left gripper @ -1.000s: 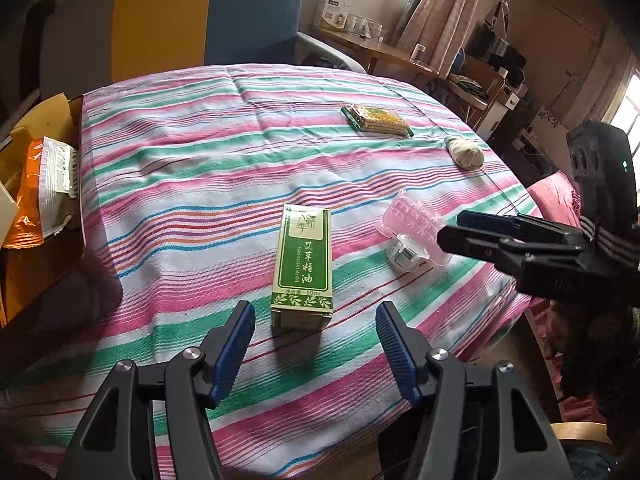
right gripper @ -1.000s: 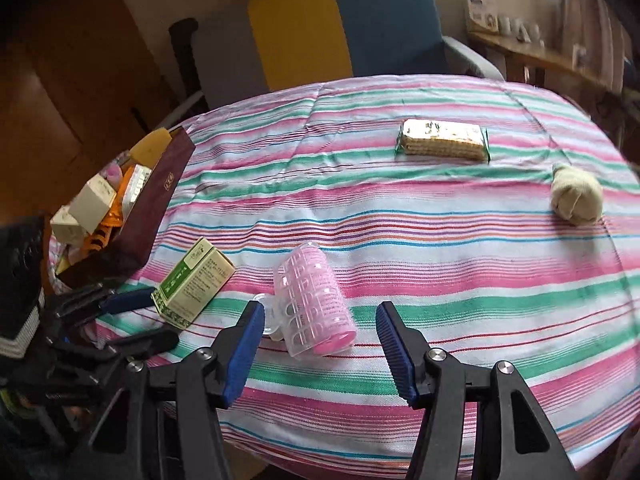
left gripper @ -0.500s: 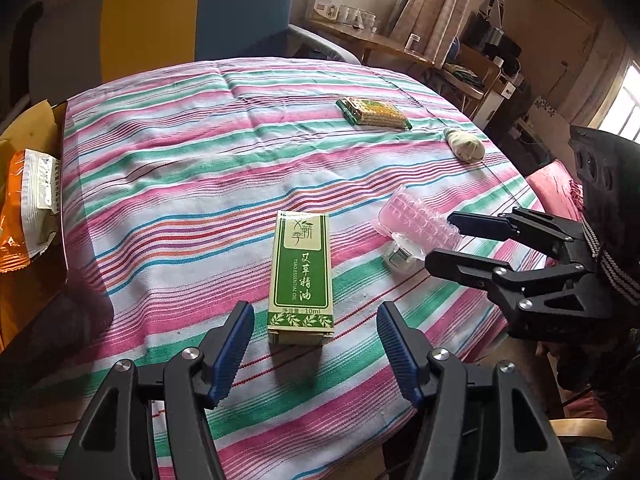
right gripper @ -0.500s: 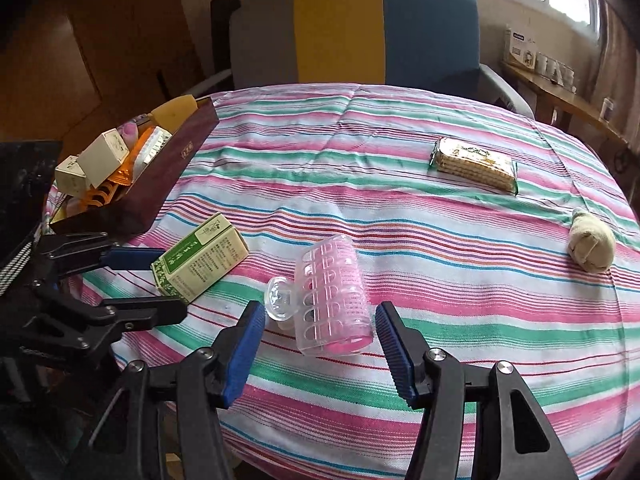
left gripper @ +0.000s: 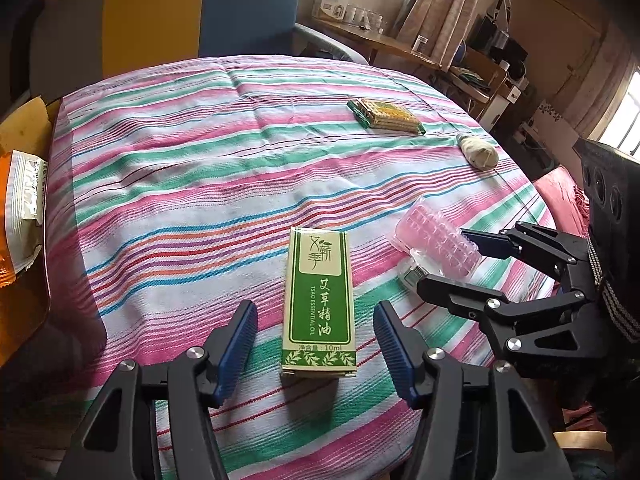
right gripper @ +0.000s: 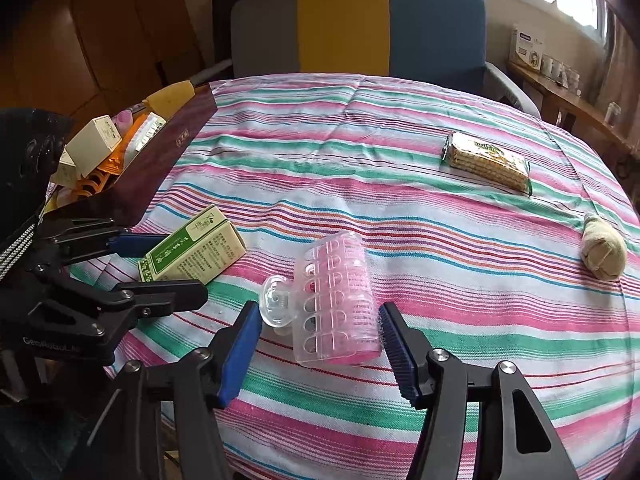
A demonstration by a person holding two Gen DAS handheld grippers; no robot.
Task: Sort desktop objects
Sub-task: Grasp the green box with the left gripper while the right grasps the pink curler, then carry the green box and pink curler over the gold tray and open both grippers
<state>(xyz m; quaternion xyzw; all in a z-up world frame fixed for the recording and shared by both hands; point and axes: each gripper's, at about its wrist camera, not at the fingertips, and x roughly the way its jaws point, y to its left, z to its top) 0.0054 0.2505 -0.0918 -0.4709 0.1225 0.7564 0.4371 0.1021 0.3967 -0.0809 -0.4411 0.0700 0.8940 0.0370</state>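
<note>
A green and cream essential-oil box lies flat on the striped tablecloth. My left gripper is open, its blue pads on either side of the box's near end, not touching. A pink hair roller in a clear case lies to the right of the box. My right gripper is open around the roller's near end. The roller and right gripper also show in the left wrist view. The box and left gripper show in the right wrist view.
A dark red box at the table's left edge holds small cartons and packets. A cracker pack and a rolled beige sock lie at the far right. A yellow and blue chair stands behind the table.
Both grippers have moved forward and lower. The oil box now lies between the left pads and the roller between the right pads. Both stay open.
</note>
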